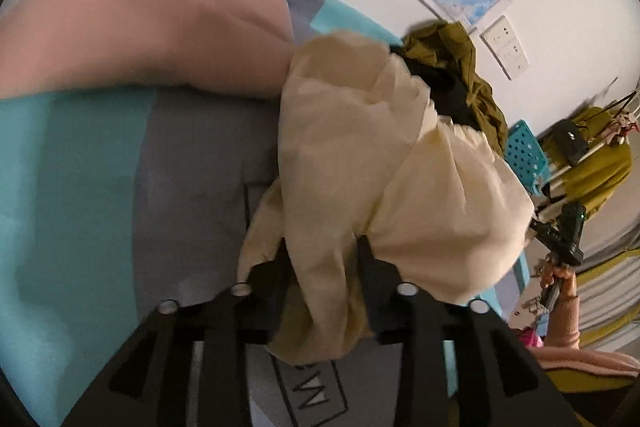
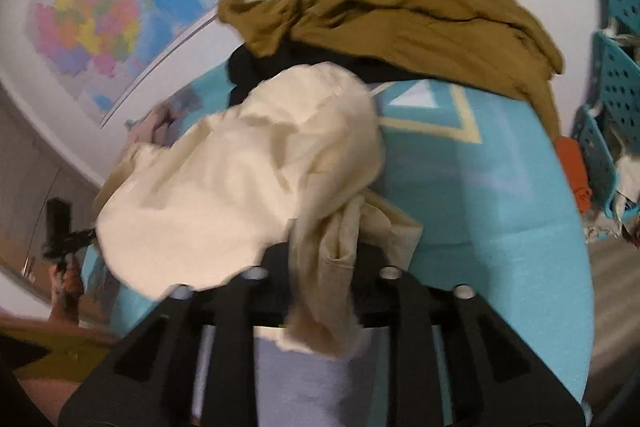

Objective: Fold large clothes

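- Left gripper [image 1: 324, 259]: matte black plastic, two broad ribbed fingers with triangular cut-outs, four round silver screw heads toward six o'clock.
- Right gripper [image 2: 324, 255]: same black build, same four silver screws.
- Right hand [image 1: 560, 279]: bare skin, pink knit sleeve cuff at four o'clock.

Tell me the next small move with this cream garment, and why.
Probably draw the two grippers apart to spread it. The left hand-held gripper and the right hand-held gripper each pinch a bunched fold of the cream garment, which hangs crumpled over the bed cover, so no edge is yet straight enough to fold.
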Demonstrator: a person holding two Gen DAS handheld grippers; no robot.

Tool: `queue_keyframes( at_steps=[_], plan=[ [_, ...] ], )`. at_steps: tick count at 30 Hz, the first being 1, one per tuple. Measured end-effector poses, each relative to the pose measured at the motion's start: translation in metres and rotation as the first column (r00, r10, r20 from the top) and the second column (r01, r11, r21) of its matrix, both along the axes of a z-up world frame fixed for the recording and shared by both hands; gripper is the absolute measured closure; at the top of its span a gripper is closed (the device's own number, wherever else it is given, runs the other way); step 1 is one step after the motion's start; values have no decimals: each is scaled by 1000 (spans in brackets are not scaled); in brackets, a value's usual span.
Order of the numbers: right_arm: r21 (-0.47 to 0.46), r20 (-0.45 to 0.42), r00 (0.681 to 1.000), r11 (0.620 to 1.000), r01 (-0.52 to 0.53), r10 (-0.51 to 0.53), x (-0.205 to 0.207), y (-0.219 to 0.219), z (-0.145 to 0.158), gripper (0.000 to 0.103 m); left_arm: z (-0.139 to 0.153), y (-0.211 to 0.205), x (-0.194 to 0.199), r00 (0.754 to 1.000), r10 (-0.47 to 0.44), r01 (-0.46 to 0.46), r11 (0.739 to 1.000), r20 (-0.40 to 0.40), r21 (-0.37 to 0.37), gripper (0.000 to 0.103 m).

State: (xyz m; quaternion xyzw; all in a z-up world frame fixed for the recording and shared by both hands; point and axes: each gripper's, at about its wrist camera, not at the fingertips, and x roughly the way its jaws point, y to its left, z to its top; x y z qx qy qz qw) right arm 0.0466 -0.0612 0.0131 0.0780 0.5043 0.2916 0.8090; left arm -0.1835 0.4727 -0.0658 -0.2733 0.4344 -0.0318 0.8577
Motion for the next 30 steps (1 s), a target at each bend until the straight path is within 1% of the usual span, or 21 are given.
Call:
queue_keyframes(
  at_steps=[1,2,3,5,6,7,9,11,12,13,14,16,17,18,19,21,22,24,25,27,30],
  plan=[
    [-12,30,999,1000,19,-18,-1,-1,8,61,9,0,-2,1000,27,-28,998,8,61,47],
    [-27,63,997,999,34,-32,-3,-2,15,51,22,-2,-3,999,51,-53,988,17,146,39],
    [-63,130,989,995,73,-65,-5,-2,29,33,38,-4,-7,996,59,-70,976,60,204,32],
    [-97,232,971,991,88,-64,-7,5,52,31,61,-13,-6,992,28,-62,958,124,280,27],
    [-82,262,965,995,52,-29,-10,14,61,31,70,-20,-4,990,7,-54,944,143,324,22],
    [-63,275,961,998,6,12,-12,27,66,31,77,-29,2,988,-18,-39,932,154,362,19],
    [-79,272,956,993,-91,109,-13,58,64,31,82,-51,22,985,-96,28,912,145,409,19],
    [-119,248,945,975,-189,214,-12,97,51,33,74,-70,50,984,-153,97,891,93,444,19],
    [-156,233,942,966,-208,240,-12,113,43,33,68,-78,63,985,-162,118,879,58,461,23],
    [-197,209,941,954,-227,267,-9,128,31,33,57,-84,80,986,-165,144,868,3,475,31],
    [-221,188,941,945,-240,283,-9,137,22,37,47,-84,92,987,-157,159,866,-43,475,36],
    [-252,143,943,933,-258,299,1,155,-1,62,28,-82,109,985,-118,163,856,-123,491,61],
    [-265,141,947,933,-245,289,5,159,-8,71,24,-80,113,985,-103,159,851,-136,500,66],
    [-264,143,948,934,-242,286,8,160,-11,90,21,-74,116,986,-94,150,856,-137,495,75],
    [-256,152,946,936,-243,287,6,160,-9,100,22,-67,118,989,-78,130,868,-127,479,88],
    [-190,188,951,959,-211,246,12,155,2,100,30,-51,120,993,-59,94,908,-98,409,97],
    [-171,222,948,967,-191,227,13,153,10,100,36,-43,120,996,-44,69,922,-73,382,98],
    [-109,314,932,982,-153,180,13,151,30,101,44,-38,119,999,-23,35,927,-36,375,98],
    [-83,336,928,986,-144,164,15,154,34,101,47,-37,119,1000,-13,17,927,-14,374,98],
    [-104,306,937,984,-145,170,24,165,24,101,44,-36,123,1000,10,-4,921,-14,390,97],
    [-207,191,957,962,-177,218,35,177,-11,98,21,-40,135,996,12,25,908,-85,418,88]
  ],
)
